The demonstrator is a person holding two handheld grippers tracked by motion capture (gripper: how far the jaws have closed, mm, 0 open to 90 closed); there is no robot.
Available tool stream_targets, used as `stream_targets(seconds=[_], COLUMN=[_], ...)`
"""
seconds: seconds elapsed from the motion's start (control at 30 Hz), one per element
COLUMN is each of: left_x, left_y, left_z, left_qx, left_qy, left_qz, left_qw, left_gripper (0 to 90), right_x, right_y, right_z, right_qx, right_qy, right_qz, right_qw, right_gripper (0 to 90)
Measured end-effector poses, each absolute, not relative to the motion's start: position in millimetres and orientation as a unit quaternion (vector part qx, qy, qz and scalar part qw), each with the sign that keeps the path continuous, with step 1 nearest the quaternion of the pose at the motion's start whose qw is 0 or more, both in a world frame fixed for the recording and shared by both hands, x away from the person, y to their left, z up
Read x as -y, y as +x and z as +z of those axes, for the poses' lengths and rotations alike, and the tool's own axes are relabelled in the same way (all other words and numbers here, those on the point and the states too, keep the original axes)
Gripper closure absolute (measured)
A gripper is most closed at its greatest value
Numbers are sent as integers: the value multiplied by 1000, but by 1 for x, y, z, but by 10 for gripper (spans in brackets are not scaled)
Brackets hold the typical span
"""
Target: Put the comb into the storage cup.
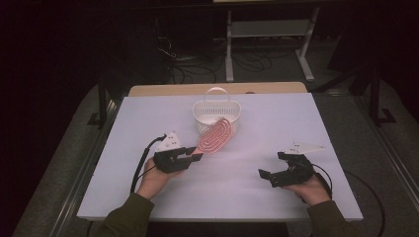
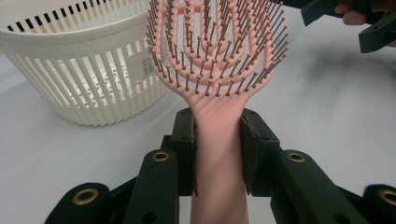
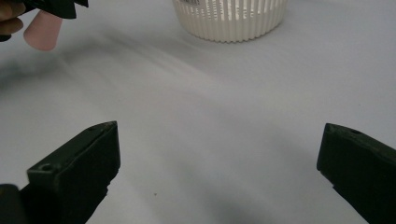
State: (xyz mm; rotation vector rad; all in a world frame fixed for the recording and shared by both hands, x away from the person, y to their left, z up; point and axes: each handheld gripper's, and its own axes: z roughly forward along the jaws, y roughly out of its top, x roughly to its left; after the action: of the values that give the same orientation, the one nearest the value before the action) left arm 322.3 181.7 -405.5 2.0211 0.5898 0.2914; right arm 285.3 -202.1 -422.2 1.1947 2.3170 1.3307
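A dark room with cables on the floor is seen behind the white counter (image 1: 257,123). At its 12 o'clock a white basket (image 1: 216,114) is placed. The pink hairbrush (image 1: 216,136) is gripped by the left gripper (image 1: 191,156), head against the basket. The right gripper (image 1: 272,165), at 4 o'clock, is held open, jaws empty.

Both grippers are matte black: the left gripper (image 1: 194,157) shows brass-ringed screw holes along its linked jaw arms, the right gripper (image 1: 271,165) blunt blocky tips. Each carries a pale grey three-cornered plate and a black cable. Olive-green sleeves cover both forearms.
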Motion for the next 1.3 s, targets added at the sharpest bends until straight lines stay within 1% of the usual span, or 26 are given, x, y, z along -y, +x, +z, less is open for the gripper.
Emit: stream_targets(seconds=[0.13, 0.33, 1.3], left_x=[-181, -180, -176], left_y=[320, 318, 309], left_z=[-406, -406, -408], left_qx=[-242, -242, -236], left_qy=[829, 829, 829], left_qz=[122, 128, 127], left_qw=[489, 489, 490], left_gripper=[704, 705, 705], right_x=[199, 193, 175], right_y=[286, 289, 305], right_z=[-418, -414, -390], right_qx=[-790, -795, -781], right_qy=[398, 391, 377], right_qz=[454, 456, 493], right_qw=[106, 89, 71], right_gripper=[0, 0, 0])
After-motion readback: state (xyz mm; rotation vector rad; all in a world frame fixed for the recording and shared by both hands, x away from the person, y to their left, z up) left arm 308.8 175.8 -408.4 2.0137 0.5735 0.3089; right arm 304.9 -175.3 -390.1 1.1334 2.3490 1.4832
